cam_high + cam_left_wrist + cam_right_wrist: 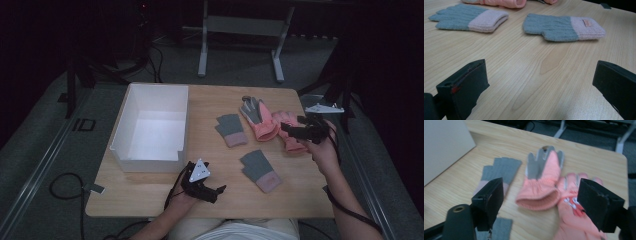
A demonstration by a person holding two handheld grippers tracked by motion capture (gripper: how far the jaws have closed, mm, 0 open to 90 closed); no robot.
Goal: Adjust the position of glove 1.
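Two pairs of gloves lie on the wooden table [150, 192]. One grey knit glove with a pink cuff [231, 129] lies mid-table, its mate [260, 170] nearer the front. A salmon glove with a grey palm [260, 117] overlaps a second salmon glove [292, 142] at the right. My right gripper [292, 126] hovers over that second salmon glove, open and holding nothing; the right gripper view shows both salmon gloves [544, 177] [571, 212] below the wide jaws [541, 202]. My left gripper [219, 194] rests low near the front edge, open [536, 85], facing the grey gloves [471, 18] [564, 26].
An empty white box [150, 125] stands on the left half of the table, its near wall just behind my left hand. Cables trail on the dark floor at the left. Metal stand legs [202, 55] rise beyond the table's far edge.
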